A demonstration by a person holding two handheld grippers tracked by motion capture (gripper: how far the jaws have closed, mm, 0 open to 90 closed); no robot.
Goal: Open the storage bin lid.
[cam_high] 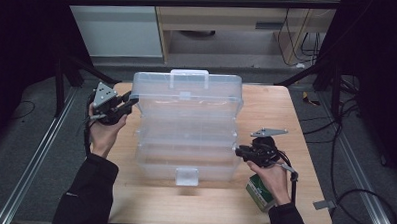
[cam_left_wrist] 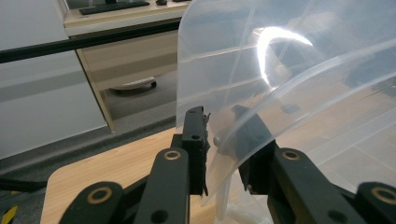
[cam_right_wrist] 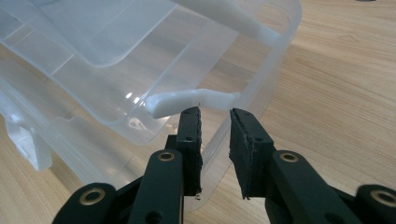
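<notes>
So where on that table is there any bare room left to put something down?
The clear tiered storage box crowds the table's middle. Free wood: the front strip before the box's latch, and the far right corner beyond the right gripper. The green carton takes the near right corner.

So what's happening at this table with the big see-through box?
A person holds a claw in each hand and works on a clear plastic box with fold-out trays on a wooden table. The left claw grips the edge of the raised lid, one finger on each side. The right claw sits at the box's right side by a white link arm, its fingers apart. A green carton lies near the right hand.
</notes>
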